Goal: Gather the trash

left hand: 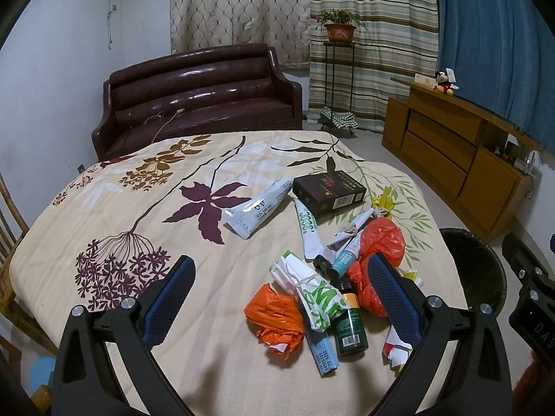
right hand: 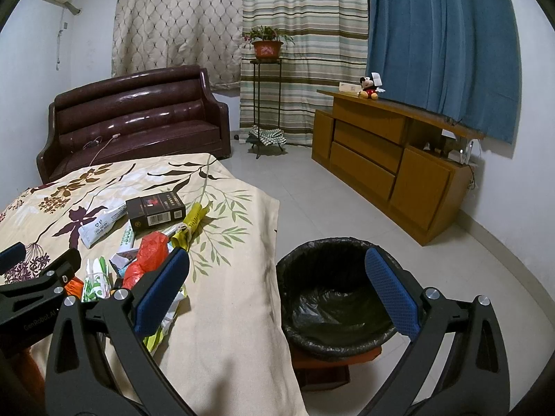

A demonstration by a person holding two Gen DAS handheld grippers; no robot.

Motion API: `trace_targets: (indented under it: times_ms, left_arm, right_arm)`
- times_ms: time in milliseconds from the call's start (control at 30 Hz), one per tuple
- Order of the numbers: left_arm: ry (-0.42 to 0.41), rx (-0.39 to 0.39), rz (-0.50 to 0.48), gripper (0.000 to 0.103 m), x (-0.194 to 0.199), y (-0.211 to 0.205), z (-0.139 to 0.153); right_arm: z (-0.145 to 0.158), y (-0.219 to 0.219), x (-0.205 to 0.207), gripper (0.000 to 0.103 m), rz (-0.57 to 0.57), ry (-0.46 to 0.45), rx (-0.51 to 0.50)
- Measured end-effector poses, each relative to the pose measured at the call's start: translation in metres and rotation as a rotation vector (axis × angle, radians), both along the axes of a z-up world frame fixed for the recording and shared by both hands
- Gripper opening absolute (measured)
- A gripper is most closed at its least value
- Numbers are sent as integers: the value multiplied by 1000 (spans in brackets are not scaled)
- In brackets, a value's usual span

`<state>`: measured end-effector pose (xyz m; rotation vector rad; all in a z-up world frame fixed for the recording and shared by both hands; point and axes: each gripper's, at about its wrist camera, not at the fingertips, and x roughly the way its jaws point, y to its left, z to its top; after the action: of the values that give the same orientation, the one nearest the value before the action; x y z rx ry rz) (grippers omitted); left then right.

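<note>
Near the bed's right edge sits the trash pile (left hand: 322, 270), green bottle (left hand: 349, 326) lengthwise between left gripper (left hand: 288, 298) jaws, spread wide, empty. Right gripper (right hand: 277, 291), also agape, hangs over bin (right hand: 333, 294); left is nearer.

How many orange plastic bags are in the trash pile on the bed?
2. One orange plastic bag lies crumpled at the pile's near left edge; the other orange bag sits on the right side, partly behind the left gripper's right finger. More could be hidden underneath.
</note>
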<state>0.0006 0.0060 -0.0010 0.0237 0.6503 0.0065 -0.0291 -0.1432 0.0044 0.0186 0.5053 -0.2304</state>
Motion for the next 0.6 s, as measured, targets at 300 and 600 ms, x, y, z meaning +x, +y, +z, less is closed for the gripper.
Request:
trace_targets:
  times_ms: [300,600]
  left_arm:
    - [0,0,1,97,0,0,0]
    - [2,0,0,97,0,1,-1]
  right_arm:
    - [0,0,0,99,0,2,2]
    - [0,-1,0,99,1,4,4]
